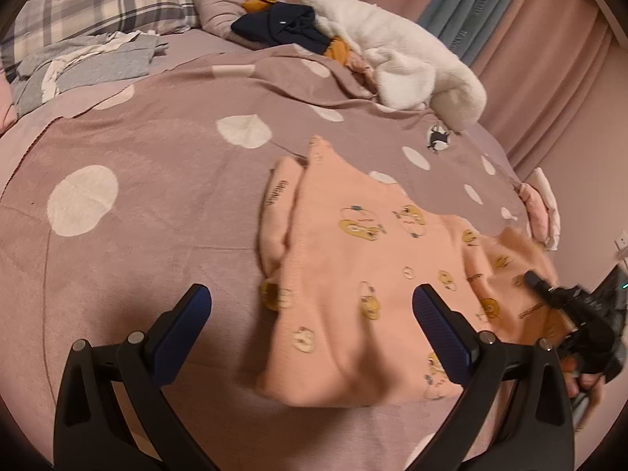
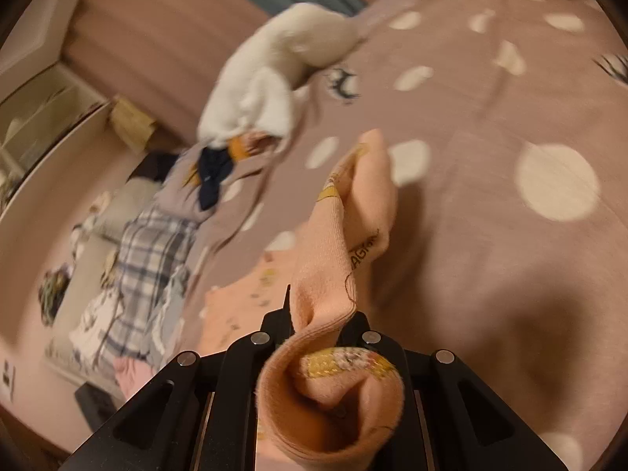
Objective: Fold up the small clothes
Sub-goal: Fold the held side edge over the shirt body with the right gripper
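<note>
pink garment [image 2: 337, 274] hides the right tongs' [image 2: 314, 325] tips

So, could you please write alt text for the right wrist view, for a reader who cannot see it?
The right tongs are shut on a bunched edge of a pink garment printed with yellow cartoons, holding it above a mauve blanket with pale spots. Behind, blurred, lie a white fleece garment, dark clothes and a plaid pillow.

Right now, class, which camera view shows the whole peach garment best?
The left wrist view: the peach garment lies spread across the dotted blanket, its cartoon print and outline visible. The right wrist view shows only a bunched end clamped by the right gripper.
</note>
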{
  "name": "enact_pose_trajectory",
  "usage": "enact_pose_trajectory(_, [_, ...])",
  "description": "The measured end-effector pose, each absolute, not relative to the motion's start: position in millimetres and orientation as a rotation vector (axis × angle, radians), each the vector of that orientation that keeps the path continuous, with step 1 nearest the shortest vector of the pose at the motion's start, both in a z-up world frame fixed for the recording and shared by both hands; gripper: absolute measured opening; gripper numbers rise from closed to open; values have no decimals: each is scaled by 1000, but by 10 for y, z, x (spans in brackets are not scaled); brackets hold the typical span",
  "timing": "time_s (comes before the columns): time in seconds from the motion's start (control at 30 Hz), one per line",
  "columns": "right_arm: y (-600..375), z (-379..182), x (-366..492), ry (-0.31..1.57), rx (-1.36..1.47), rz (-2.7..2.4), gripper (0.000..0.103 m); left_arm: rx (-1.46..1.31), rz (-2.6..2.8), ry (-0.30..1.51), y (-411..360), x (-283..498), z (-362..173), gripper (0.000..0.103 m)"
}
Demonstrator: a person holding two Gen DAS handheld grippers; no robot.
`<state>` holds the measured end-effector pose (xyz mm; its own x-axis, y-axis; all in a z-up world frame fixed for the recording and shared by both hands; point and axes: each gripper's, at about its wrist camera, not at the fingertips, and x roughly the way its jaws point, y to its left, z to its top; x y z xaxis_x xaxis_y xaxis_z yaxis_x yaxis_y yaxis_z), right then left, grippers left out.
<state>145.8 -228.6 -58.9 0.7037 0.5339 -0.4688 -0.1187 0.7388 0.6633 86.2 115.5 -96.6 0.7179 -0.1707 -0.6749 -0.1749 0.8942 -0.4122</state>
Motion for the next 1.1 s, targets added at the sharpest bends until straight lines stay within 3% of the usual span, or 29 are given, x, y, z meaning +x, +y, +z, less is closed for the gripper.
enact_pose_trajectory(1.1, [-637, -620, 1657, 843, 606, 701, 16, -708, 60, 777, 1781, 776, -1046, 102])
